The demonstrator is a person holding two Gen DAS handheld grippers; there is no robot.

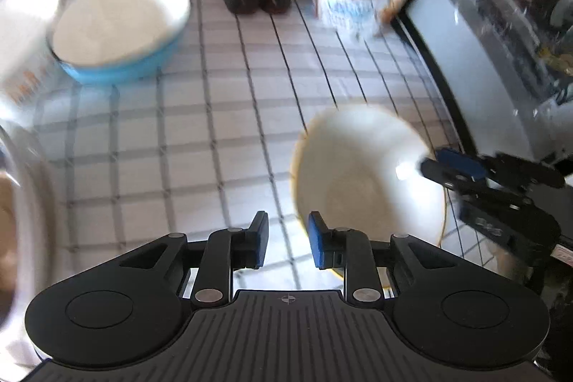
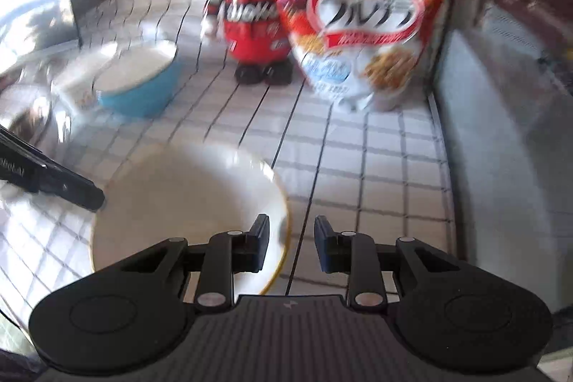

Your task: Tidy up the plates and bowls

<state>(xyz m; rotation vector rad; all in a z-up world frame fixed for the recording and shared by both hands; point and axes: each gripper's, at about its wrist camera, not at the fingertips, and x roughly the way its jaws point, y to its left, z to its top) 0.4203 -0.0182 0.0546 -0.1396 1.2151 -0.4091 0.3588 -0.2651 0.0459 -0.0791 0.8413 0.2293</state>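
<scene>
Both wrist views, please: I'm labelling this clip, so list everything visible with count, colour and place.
white bowl: one, white with a yellowish rim, nearest, between the two grippers
blue bowl: one, blue outside, white inside, far left of the cloth
white cup: one, white with orange print, left of the blue bowl
metal bowl: one, silver, far left edge
figurine: one, red, black and white, at the back
cereal bag: one, red and white, right of the figurine
tablecloth: one, white with a dark grid
left gripper: fingers apart, empty
right gripper: fingers apart, straddling the white bowl's rim
</scene>
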